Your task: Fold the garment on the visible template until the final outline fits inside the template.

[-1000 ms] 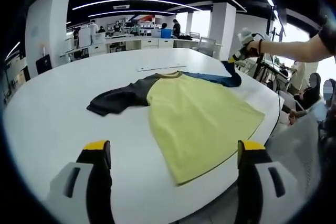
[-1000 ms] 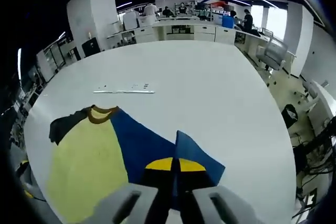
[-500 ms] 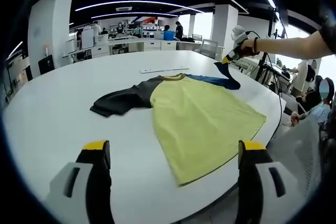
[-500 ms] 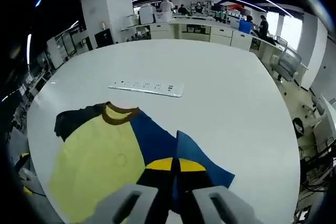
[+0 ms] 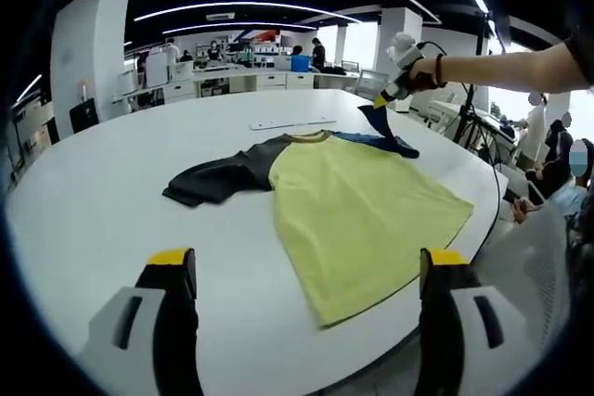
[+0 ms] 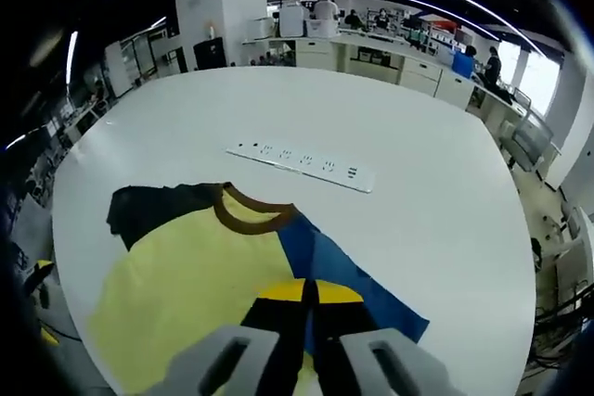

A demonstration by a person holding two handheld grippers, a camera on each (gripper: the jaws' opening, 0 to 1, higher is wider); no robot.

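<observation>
A soft knit shirt (image 5: 357,206) with a yellow body, a dark sleeve (image 5: 215,178), a blue sleeve (image 6: 348,275) and a brown ribbed collar (image 6: 251,210) is spread flat on a smooth, round white table (image 5: 102,201). Its long axis runs from the collar, pointed toward a white power strip (image 6: 304,160), to the hem at the table's near edge. The blue sleeve is lifted off the table, pinched between the closed yellow-tipped fingers of the right gripper (image 6: 309,292). The left gripper (image 5: 302,271) is held over the table edge, fingers wide apart with nothing between them. A large open office with white pillars, benches and ceiling light strips is seen behind.
</observation>
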